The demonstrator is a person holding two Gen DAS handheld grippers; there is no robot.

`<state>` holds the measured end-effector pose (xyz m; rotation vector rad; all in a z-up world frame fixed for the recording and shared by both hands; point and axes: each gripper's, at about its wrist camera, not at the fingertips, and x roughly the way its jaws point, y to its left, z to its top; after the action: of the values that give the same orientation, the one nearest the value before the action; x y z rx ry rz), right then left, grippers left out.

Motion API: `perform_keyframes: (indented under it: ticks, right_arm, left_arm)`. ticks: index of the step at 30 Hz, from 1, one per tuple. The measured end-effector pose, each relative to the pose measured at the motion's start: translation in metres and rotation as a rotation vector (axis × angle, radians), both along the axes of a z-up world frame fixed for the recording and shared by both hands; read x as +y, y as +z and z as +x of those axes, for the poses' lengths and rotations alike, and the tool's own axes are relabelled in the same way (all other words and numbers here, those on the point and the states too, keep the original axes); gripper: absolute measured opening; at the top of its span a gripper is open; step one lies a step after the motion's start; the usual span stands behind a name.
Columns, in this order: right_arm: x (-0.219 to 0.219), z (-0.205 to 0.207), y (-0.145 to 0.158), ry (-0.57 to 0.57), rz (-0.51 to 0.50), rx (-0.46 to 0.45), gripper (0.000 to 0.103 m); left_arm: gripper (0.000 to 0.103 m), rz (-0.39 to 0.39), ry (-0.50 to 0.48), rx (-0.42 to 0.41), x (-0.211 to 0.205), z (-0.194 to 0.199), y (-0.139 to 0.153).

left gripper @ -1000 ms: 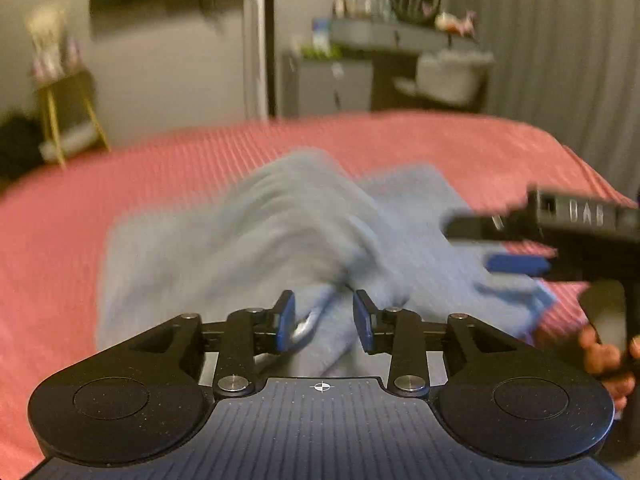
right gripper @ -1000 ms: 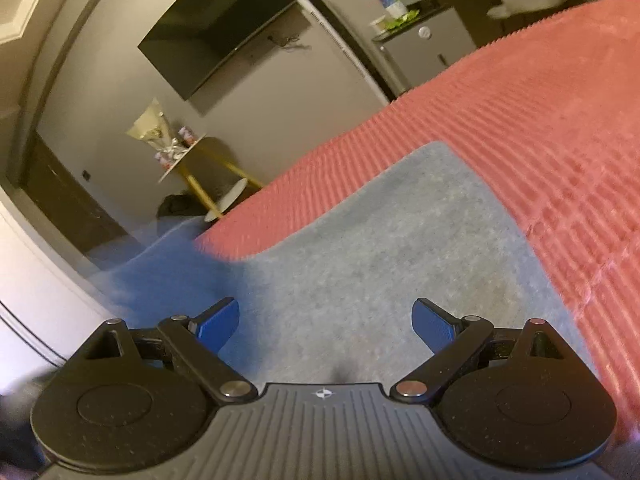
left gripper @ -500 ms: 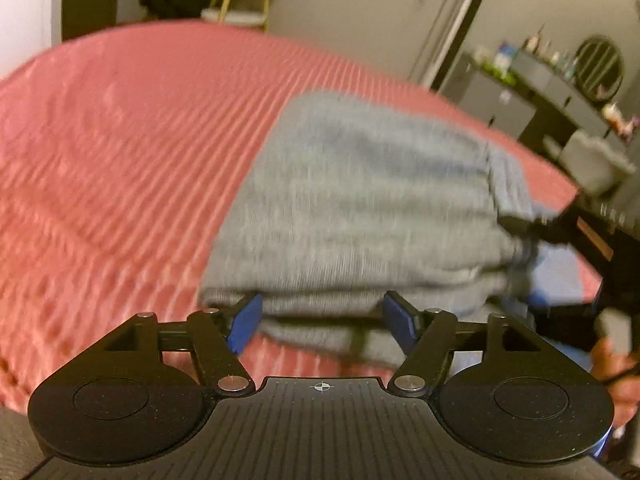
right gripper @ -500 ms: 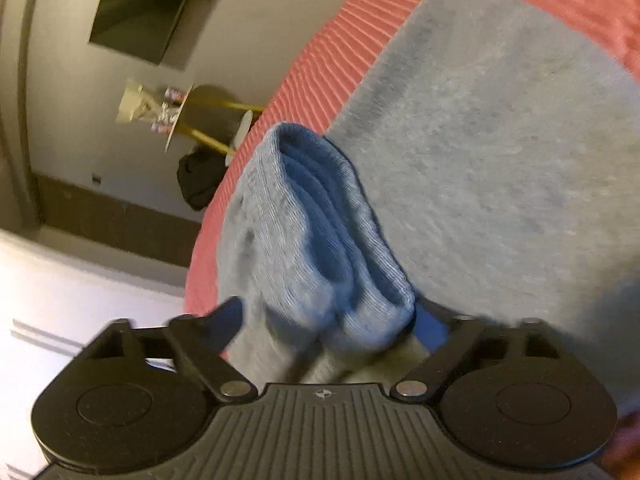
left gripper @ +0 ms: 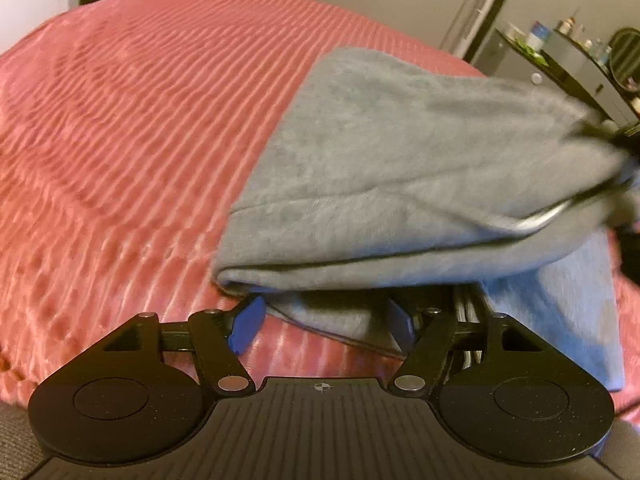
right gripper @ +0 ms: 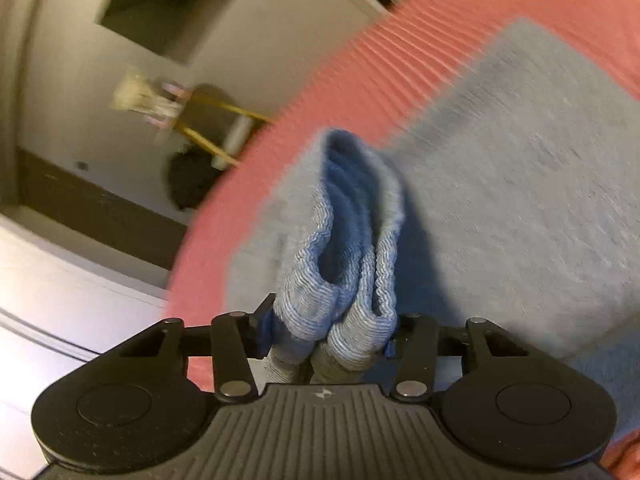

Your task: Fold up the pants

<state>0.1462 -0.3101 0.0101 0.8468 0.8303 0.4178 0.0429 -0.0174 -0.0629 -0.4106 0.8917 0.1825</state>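
While the grey pants (left gripper: pixel 400 168) are lying part-folded on the red ribbed bedspread (left gripper: pixel 140 120), their long axis is running across the bed from the left gripper's side toward the right gripper's side. Taking the pants as the landmark: the folded near edge is sitting just ahead of and slightly above the left gripper (left gripper: pixel 320 326), whose blue pads (left gripper: pixel 244 328) are standing apart with only a lower layer of cloth between them, not pressing on it. At the pants' far end, the ribbed cuffs (right gripper: pixel 340 280) are bunching between the pads of the right gripper (right gripper: pixel 328 340), whose jaws are closing and already appear to be pinching both cuffs. In my judgement the right hand is the nearer to a secure hold.
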Motion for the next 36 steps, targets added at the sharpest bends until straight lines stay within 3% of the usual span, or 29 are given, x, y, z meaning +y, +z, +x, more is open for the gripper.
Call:
perform_keyframes:
  ticks: [5, 8, 12, 17, 22, 29, 30, 32, 36]
  right_arm:
    - [-0.022, -0.023, 0.041, -0.045, 0.101, -0.147, 0.044]
    - [-0.042, -0.025, 0.042, -0.079, 0.092, -0.136, 0.044]
    - [-0.07, -0.031, 0.01, -0.158, 0.064, -0.043, 0.044]
    - [-0.097, -0.032, -0.036, -0.25, 0.055, 0.062, 0.044]
    - [-0.098, -0.025, -0.06, -0.248, 0.086, 0.127, 0.065]
    - [-0.104, -0.012, -0.078, -0.216, 0.198, 0.153, 0.072]
    - [-0.103, -0.01, -0.077, -0.215, 0.197, 0.155, 0.072]
    - [-0.099, -0.008, -0.075, -0.21, 0.148, 0.143, 0.052]
    - [-0.084, -0.014, -0.045, -0.188, 0.035, 0.079, 0.045]
  left_arm:
    - [0.061, -0.006, 0.003, -0.056, 0.001, -0.005, 0.005]
    - [0.053, 0.001, -0.011, -0.088, -0.001, -0.008, 0.008]
    - [0.052, -0.045, -0.045, -0.126, 0.0, -0.014, 0.013]
    - [0.059, -0.07, -0.099, -0.12, -0.003, -0.016, 0.015]
    - [0.062, -0.08, -0.123, -0.096, -0.006, -0.016, 0.016]
    - [0.068, -0.077, -0.299, -0.133, -0.028, -0.024, 0.02]
    - [0.069, -0.078, -0.316, -0.133, -0.031, -0.023, 0.019]
    - [0.069, -0.089, -0.335, -0.12, -0.035, -0.019, 0.015]
    - [0.068, -0.026, -0.309, -0.063, -0.04, -0.006, 0.004]
